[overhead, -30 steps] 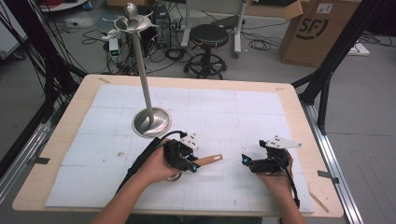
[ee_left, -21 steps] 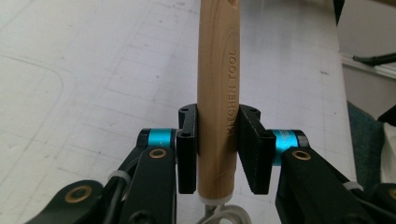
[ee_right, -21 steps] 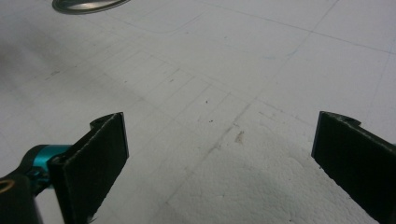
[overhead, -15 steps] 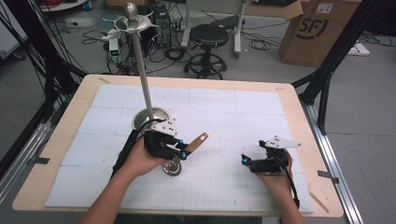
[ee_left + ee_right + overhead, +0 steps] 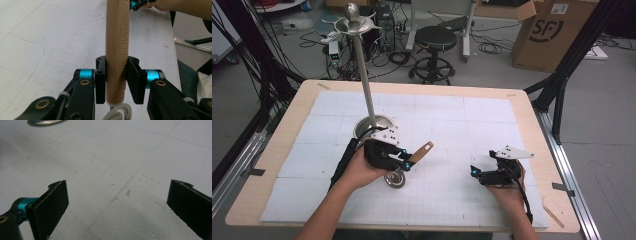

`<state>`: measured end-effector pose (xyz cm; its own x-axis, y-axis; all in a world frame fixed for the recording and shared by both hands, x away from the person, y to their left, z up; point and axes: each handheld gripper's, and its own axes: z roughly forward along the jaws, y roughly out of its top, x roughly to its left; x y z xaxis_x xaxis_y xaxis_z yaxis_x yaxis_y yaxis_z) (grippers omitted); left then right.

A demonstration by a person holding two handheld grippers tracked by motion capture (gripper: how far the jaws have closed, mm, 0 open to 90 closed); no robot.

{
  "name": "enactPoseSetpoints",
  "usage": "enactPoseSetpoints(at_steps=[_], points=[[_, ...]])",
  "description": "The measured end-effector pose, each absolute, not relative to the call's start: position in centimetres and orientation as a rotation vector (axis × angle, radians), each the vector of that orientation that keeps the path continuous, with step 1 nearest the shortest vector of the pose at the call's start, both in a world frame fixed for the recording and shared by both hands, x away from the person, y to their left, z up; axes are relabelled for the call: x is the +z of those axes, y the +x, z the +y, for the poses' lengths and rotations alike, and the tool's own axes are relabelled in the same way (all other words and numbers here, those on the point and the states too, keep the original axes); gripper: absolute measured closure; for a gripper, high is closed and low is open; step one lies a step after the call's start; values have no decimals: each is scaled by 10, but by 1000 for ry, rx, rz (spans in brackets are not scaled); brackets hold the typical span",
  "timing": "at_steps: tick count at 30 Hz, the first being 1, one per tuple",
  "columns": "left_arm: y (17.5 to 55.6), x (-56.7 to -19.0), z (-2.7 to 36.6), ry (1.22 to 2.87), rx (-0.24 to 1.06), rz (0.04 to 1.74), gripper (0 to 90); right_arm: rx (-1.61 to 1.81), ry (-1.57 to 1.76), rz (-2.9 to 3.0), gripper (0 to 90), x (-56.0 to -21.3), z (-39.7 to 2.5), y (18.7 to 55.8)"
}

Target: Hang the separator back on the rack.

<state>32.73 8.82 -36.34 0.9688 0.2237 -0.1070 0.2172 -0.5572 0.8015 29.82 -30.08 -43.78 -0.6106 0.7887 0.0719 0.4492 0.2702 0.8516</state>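
Left gripper view: fingers of left gripper clamped on wooden handle of kitchen tool, metal head hanging low over desk, near rack base. Right gripper idle, fingers wide apart. Risk: head-heavy tool pivoting in grip, knocking rack pole when hung.

Black tongs with turquoise joints grip a pale wooden handle. The table is light wood under a white gridded mat; the stand is silver.
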Motion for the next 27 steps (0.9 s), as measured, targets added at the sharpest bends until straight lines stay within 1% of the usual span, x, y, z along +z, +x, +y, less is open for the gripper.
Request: enactPoseSetpoints(at_steps=[9, 20, 27], points=[[326, -344, 102, 2125, 41, 304, 708, 1275, 1125, 2179, 25, -438, -301, 298], [329, -300, 134, 2035, 126, 329, 707, 1275, 1119, 2180, 25, -438, -300, 298], [331, -280, 145, 2009, 148, 326, 707, 1274, 1119, 2180, 25, -438, -300, 298]])
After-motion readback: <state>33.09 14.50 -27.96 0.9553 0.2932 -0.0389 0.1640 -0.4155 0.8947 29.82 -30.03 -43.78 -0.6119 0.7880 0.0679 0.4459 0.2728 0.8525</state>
